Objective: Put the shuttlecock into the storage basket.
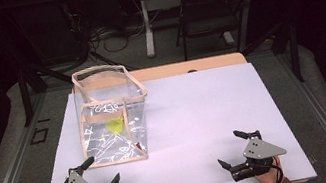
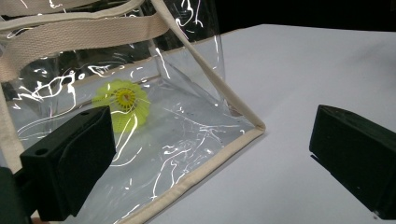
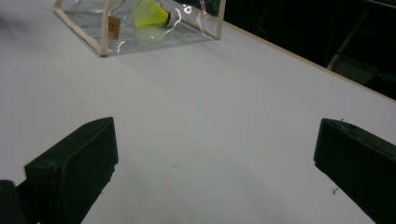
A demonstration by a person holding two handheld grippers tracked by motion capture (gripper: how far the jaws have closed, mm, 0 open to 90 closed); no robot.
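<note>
1. High view: a clear bag (image 1: 111,118) with tan trim stands upright on the left half of the white bench (image 1: 196,116), its mouth open to the top.
2. A yellow shuttlecock (image 1: 115,125) lies inside the bag on its floor, seen through the clear wall.
3. The left tongs (image 1: 101,172) sit at the near left edge of the bench, jaws spread wide and holding nothing; one jaw tip lies just beside the bag's near bottom edge.
4. The right tongs (image 1: 229,150) sit at the near right edge, jaws also wide and empty, well apart from the bag.
5. Between the two tongs the near strip of bench is bare, and the whole right half of the white sheet is open room up to its far and right edges.
6. A strip of tan wood (image 1: 187,67) shows beyond the sheet's far edge.
7. Left gripper view: the bag's near corner (image 2: 256,126) points between the jaws, its trimmed bottom edge running down to the left jaw. The shuttlecock (image 2: 122,102) lies behind the clear wall just above that jaw, with bare bench to the right of the corner.
8. Right gripper view: the bag (image 3: 140,28) stands far off at top left with the shuttlecock (image 3: 150,14) on its side within. Open white bench lies between the jaws, and the bench edge (image 3: 303,63) runs slantwise at the right.
</note>
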